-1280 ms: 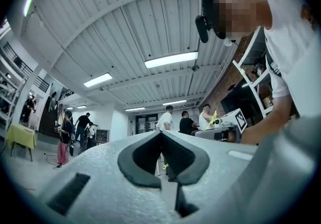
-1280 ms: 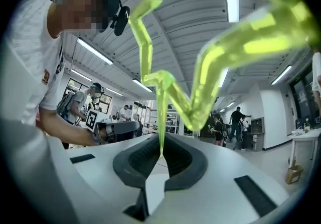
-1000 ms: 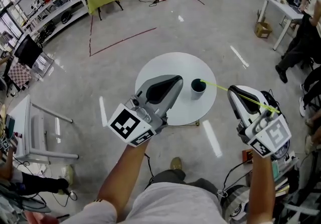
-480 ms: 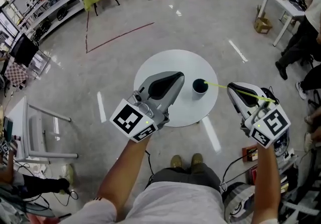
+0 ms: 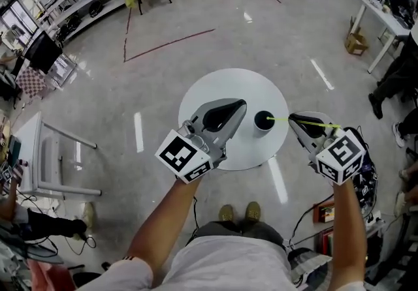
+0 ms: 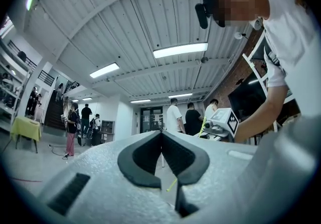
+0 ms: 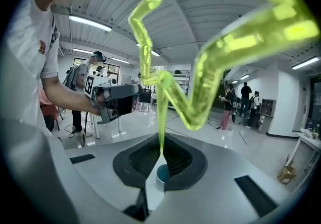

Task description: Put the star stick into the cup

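Yellow-green and translucent, lying pinched in the right gripper: holding the star stick with jaws pressing almost fully together on its thin shaft. Pointing the long axis nearly level across the head view, from over the gripper's rear towards the cup, thin end leading. Carrying the star-shaped head at the back, looming large and zigzag-edged against the camera in the right gripper view, with the shaft running forward from it and down through the jaw tips. Reaching with the thin tip as far as the cup's rim on the gripper's side; not possible to tell whether just inside the mouth or just above it. Standing the cup upright on the round white table, near its right edge, dark from above and bluish past the jaw tips in the right gripper view. Hovering the left gripper over the same table, just beside the cup and apart from it, jaws meeting at the tips and gripping nothing. Working above a polished grey floor.
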Action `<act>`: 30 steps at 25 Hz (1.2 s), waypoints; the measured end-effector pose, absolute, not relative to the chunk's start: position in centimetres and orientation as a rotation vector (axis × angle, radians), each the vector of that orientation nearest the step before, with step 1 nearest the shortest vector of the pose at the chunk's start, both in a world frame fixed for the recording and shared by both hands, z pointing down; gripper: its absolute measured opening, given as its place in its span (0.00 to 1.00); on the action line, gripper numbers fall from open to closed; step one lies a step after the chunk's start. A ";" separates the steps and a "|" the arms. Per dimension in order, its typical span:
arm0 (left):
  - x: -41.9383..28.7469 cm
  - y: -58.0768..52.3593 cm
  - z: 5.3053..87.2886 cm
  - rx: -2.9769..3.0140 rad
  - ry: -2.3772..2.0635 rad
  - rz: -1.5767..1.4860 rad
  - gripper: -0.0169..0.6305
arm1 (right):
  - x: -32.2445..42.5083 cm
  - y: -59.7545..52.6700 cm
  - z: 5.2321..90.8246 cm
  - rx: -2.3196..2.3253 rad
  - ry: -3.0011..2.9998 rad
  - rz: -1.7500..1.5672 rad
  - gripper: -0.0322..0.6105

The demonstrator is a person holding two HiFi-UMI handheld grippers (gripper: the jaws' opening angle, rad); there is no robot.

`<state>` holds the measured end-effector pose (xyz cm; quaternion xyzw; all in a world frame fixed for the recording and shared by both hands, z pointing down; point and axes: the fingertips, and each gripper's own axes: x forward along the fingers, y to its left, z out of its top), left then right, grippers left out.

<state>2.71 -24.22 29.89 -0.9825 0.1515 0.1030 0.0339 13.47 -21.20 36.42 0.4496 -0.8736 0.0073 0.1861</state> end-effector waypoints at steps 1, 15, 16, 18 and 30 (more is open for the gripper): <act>3.0 -24.3 30.1 -3.023 0.476 0.314 0.05 | 13.6 -21.5 36.7 1.248 -2.458 0.024 0.08; 5.5 -26.8 34.6 -3.068 0.571 0.204 0.05 | 13.9 -25.4 42.5 1.039 -2.381 0.100 0.08; 5.4 -26.9 34.8 -3.070 0.579 0.199 0.05 | 13.7 -25.6 43.0 1.026 -2.377 0.109 0.08; 5.3 -27.4 35.3 -3.078 0.593 0.187 0.05 | 13.3 -26.2 44.0 1.002 -2.368 0.127 0.08; 5.4 -28.5 38.1 -3.109 0.632 0.111 0.05 | 12.0 -28.4 49.0 0.878 -2.296 0.161 0.08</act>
